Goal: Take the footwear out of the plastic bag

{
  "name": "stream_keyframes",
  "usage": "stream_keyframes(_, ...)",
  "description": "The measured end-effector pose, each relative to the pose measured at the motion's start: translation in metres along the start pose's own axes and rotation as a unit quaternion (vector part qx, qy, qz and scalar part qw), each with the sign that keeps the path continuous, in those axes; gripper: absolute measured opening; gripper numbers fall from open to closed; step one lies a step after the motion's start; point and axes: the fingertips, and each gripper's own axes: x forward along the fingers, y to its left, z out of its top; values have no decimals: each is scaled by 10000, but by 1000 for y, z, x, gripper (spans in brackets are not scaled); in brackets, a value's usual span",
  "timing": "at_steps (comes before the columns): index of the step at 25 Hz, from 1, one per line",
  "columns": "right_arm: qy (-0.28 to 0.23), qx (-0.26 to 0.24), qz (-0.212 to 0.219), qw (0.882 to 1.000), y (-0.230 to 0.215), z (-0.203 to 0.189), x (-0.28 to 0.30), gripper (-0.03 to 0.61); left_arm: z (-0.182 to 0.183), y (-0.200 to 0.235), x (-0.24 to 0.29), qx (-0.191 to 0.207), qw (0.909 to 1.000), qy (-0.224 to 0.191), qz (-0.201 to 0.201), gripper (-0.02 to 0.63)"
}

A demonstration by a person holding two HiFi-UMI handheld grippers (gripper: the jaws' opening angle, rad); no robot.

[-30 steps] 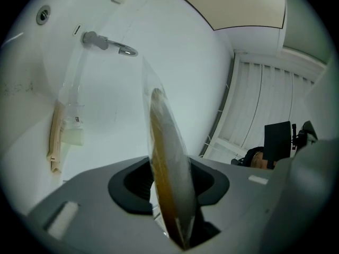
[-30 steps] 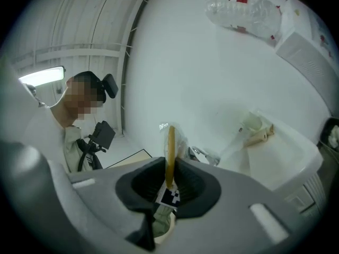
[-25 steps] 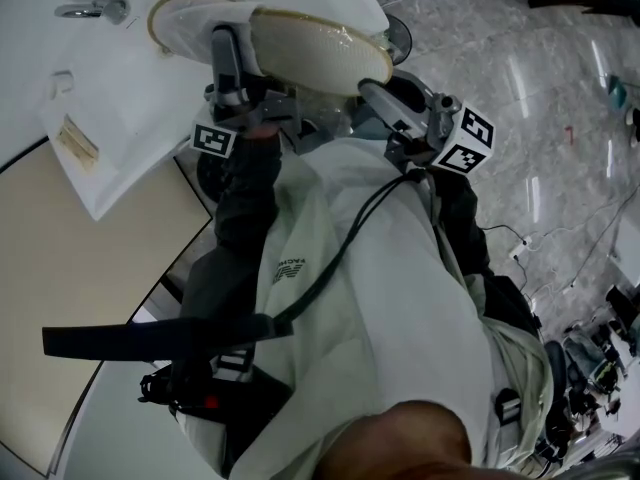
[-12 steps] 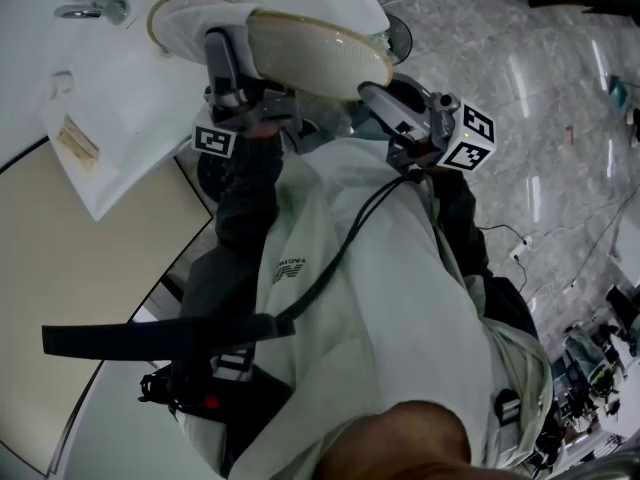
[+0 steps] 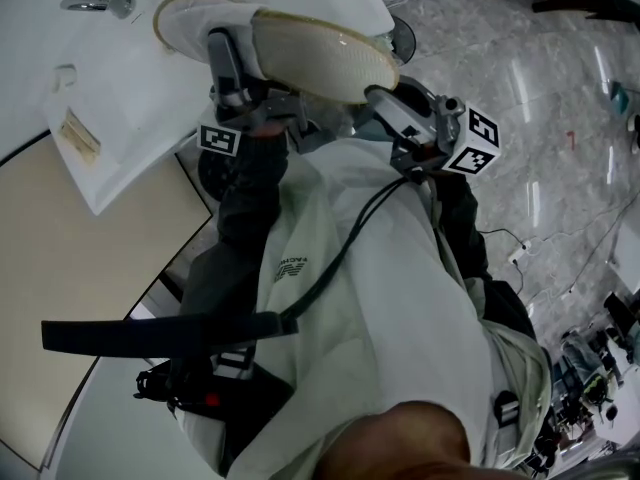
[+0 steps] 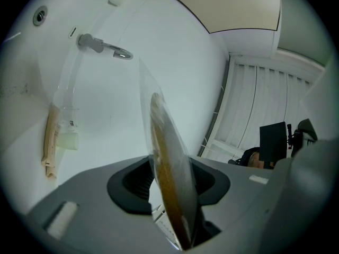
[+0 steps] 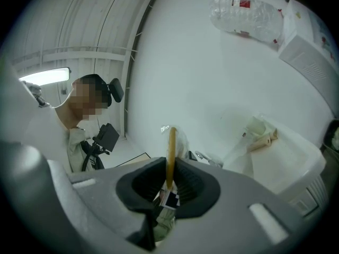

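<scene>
The left tongs (image 6: 171, 184) are closed on the slipper (image 6: 167, 157), which runs edge-on between the pads, its tan sole wrapped in the clear plastic bag (image 6: 144, 94). The right tongs (image 7: 169, 187) have just been closing and pinch the thin tan rim of the same slipper, with bag film bunched about it. In the head view both tongs are held up before the wearer's chest and tilted upward, and the left arm's dark sleeve (image 5: 250, 203) rises along the pale jacket (image 5: 400, 298). The slipper hangs in the air between them, sole towards the camera and white upper to the left, with the white counter (image 5: 120, 88) behind it.

Only the gripper views show the grip itself. From above, the right tips vanish under the sole's rim and one left finger lies across the white upper. There the bag is little more than a glint on the sole. The left gripper view gives a closer look at a chrome fitting (image 6: 103, 45) and a beige packet (image 6: 51, 136) on the counter. The right gripper view alone shows a person (image 7: 79, 142) and a crumpled clear wrapper (image 7: 246, 15). The head view alone shows the marble floor (image 5: 540, 98).

How far the slipper sits inside the bag cannot be told, as the bag's mouth is in no view
</scene>
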Motion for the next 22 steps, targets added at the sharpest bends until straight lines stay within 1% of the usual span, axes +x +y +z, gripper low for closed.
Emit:
stream_keyframes(2, 28, -134, -35, 9999, 1, 1, -2, 48, -3, -1, 0, 50, 9999, 105, -28, 144)
stream_keyframes(6, 47, -706, -396, 9967, -2, 6, -7, 61, -5, -6, 4, 155, 9992, 354, -100, 143)
stream_keyframes(9, 157, -773, -507, 9956, -5, 11, -8, 64, -5, -10, 7, 360, 9977, 569, -119, 143)
stream_keyframes(11, 303, -676, -410, 9964, -4, 10, -6, 64, -4, -13, 8, 488, 9966, 651, -151, 143)
stream_keyframes(13, 339, -543, -220, 9977, 1, 9, -1, 52, 1, -16, 8, 547, 9967, 566, -203, 152)
stream_keyframes(17, 200, -496, 92, 9985, 15, 12, 2, 44, 24, -16, 2, 260, 9992, -156, -248, 177)
stream_keyframes(18, 173, -476, 175, 9986, 18, 13, 1, 41, 27, -15, 0, 229, 9992, -243, -228, 178)
stream_keyframes(22, 207, -416, 309, 9984, 19, 13, -4, 40, 30, -13, -1, 201, 9993, -262, -199, 175)
